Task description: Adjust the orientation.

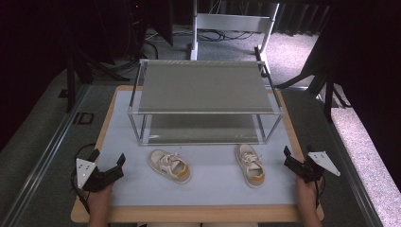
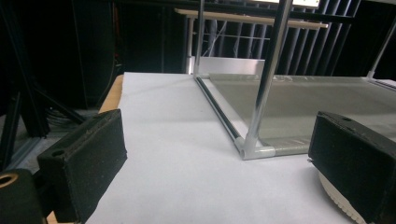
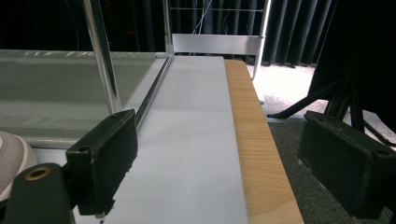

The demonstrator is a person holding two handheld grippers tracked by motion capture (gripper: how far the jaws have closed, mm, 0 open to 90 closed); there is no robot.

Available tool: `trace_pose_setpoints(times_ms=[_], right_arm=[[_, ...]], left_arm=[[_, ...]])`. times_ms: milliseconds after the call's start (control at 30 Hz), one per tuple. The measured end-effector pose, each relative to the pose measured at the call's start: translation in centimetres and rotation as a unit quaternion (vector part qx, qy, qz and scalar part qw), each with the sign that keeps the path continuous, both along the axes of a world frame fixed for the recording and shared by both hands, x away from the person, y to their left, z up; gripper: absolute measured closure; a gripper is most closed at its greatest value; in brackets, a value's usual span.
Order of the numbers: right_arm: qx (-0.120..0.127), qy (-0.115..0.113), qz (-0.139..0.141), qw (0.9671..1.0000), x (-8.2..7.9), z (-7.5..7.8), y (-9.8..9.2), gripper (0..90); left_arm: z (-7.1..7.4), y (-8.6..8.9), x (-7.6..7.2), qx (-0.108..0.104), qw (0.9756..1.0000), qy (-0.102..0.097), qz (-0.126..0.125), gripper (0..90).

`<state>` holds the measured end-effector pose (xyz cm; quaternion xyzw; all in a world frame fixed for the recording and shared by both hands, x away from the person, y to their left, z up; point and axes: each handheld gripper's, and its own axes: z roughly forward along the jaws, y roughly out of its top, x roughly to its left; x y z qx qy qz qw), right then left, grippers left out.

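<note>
Two small beige shoes with orange heels lie on the white mat in front of a two-tier metal rack (image 1: 203, 101). The left shoe (image 1: 170, 166) is angled, the right shoe (image 1: 249, 165) points toward the rack. My left gripper (image 1: 108, 161) rests at the table's front left, open and empty, a little way left of the left shoe. Its own view shows the rack's corner post (image 2: 261, 93) ahead and a shoe sole edge (image 2: 338, 201) behind the right jaw. My right gripper (image 1: 293, 161) sits at the front right, open and empty. The right shoe's toe (image 3: 14, 156) shows at its left.
The white mat (image 1: 213, 187) covers a wooden table (image 1: 189, 213) whose bare edge runs beside the right gripper (image 3: 252, 140). Dark stands and cables surround the table. A white metal frame (image 1: 231, 23) stands behind the rack.
</note>
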<state>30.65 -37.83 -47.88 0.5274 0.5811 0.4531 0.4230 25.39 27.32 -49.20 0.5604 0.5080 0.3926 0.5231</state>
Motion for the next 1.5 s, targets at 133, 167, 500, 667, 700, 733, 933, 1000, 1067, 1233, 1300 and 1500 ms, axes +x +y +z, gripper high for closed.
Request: trace_pose_setpoints(times_ms=[133,167,500,667,700,733,933,1000,1067,1233,1300,1500], right_arm=[[-0.001,-0.001,-0.001,1.0000,0.0,0.0,0.0,11.9],[-0.001,-0.001,-0.001,1.0000,0.0,0.0,0.0,11.9],[0.003,0.001,-0.002,1.0000,0.0,0.0,-0.1,11.8],[0.002,0.001,-0.002,1.0000,0.0,0.0,-0.1,11.8],[0.001,0.001,-0.002,1.0000,0.0,0.0,-0.1,11.8],[0.001,0.002,-0.002,1.0000,0.0,0.0,0.0,11.9],[0.002,0.002,-0.002,1.0000,0.0,0.0,-0.1,11.9],[0.003,0.001,-0.002,1.0000,0.0,0.0,-0.1,11.9],[0.003,0.001,-0.002,1.0000,0.0,0.0,-0.1,11.9],[0.002,0.001,-0.001,1.0000,0.1,0.0,-0.1,11.9],[0.003,0.001,-0.001,1.0000,0.1,0.0,-0.1,11.9],[0.003,0.001,-0.001,1.0000,0.0,0.0,-0.1,11.9]], left_arm=[[0.1,0.3,0.3,-0.013,0.9997,0.018,-0.006,4.9],[0.1,0.3,0.4,-0.015,0.9996,0.021,-0.008,4.9],[0.5,0.9,1.0,-0.028,0.9923,0.085,-0.086,4.9],[0.6,1.2,1.0,-0.014,0.9850,0.114,-0.129,4.9],[0.6,1.2,1.0,-0.008,0.9827,0.120,-0.141,4.9],[0.7,1.2,1.0,0.001,0.9812,0.124,-0.148,4.8],[1.7,1.3,1.3,0.059,0.9632,0.181,-0.189,4.9],[2.2,1.2,1.4,0.081,0.9538,0.203,-0.206,4.9],[2.6,1.1,1.4,0.101,0.9449,0.219,-0.221,4.9],[3.4,0.6,1.5,0.148,0.9167,0.270,-0.255,5.0],[3.6,0.4,1.5,0.167,0.9062,0.285,-0.264,5.0],[4.3,-0.1,1.6,0.210,0.8758,0.327,-0.286,5.0]])
